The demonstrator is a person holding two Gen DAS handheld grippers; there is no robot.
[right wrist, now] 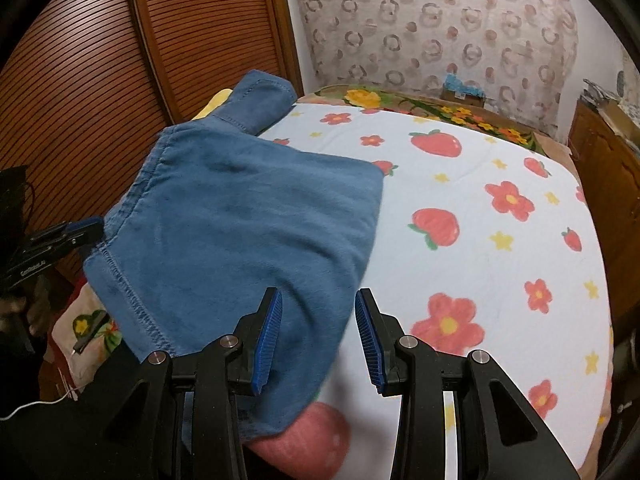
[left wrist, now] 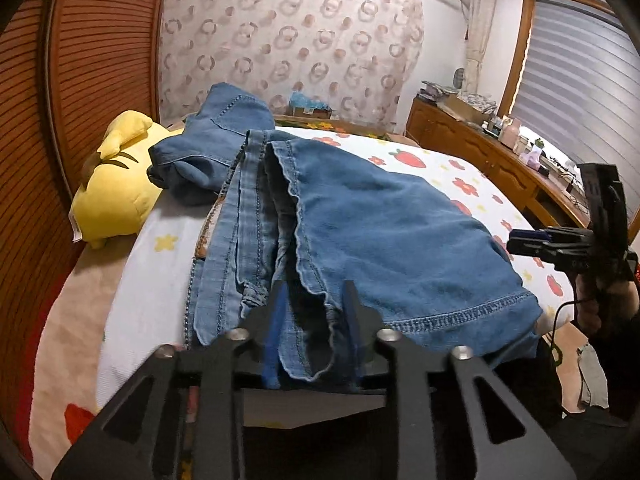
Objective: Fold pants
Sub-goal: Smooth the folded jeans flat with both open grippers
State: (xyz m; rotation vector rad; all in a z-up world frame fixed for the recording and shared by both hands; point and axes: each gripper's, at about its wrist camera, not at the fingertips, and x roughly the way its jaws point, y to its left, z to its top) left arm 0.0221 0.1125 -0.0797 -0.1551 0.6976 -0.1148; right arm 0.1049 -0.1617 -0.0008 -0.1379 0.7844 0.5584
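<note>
While the blue denim pants (left wrist: 360, 220) lie partly folded on the flowered bedsheet (right wrist: 480, 240), the left gripper (left wrist: 312, 332) and the right gripper (right wrist: 318, 336) stand spread, pinching nothing, so regrasping an edge probably comes next.

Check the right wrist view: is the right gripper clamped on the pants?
No. The right gripper stands open, its blue pads apart, with the pants lying loose beneath.

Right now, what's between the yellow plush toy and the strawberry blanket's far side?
The blue pants, lying across the blanket beside the yellow plush toy, in the left wrist view.
</note>
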